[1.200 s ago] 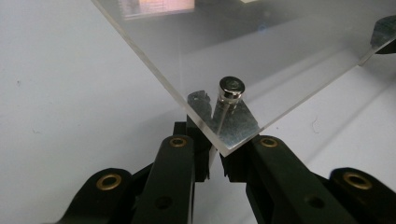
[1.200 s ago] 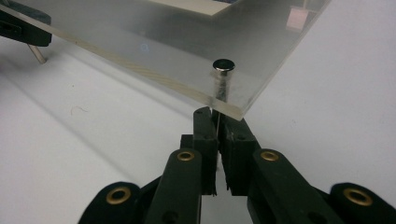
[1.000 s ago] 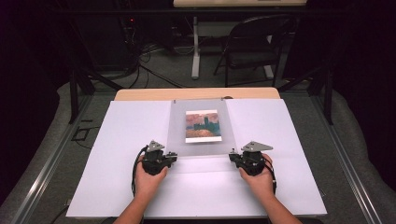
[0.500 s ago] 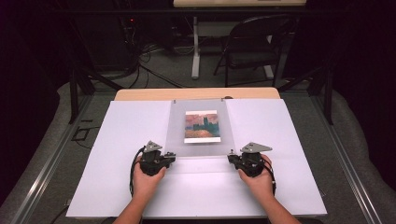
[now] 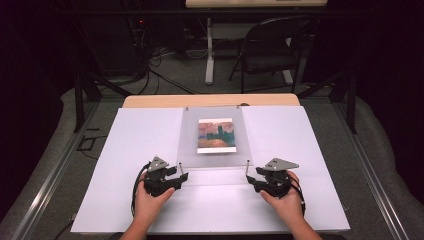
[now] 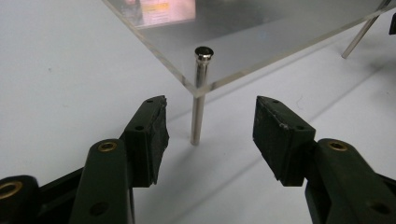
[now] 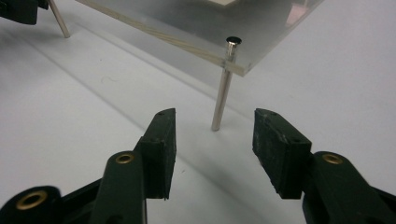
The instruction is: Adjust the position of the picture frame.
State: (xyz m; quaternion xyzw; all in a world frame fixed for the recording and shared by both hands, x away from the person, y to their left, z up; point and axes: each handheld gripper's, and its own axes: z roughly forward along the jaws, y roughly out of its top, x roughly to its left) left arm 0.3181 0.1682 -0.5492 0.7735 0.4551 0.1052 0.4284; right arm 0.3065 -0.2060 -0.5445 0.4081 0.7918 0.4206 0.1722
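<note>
Clear acrylic frame (image 5: 215,137) on upright metal pins, long axis away from the person, printed picture (image 5: 215,135) inside, left gripper (image 6: 210,126) and right gripper (image 7: 215,133) each faced at a near corner pin, jaws held wide, white worktop (image 5: 310,150) beneath.

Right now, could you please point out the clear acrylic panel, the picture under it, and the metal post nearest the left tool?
clear acrylic panel (image 5: 190,145), high view, bare left part.
picture (image 5: 215,135), high view, centre.
metal post (image 6: 198,112), left gripper view, mid-shaft.

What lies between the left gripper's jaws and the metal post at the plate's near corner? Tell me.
Bare white table alone, in the left gripper view: the left gripper stands open, short of the metal post under the clear plate.
</note>
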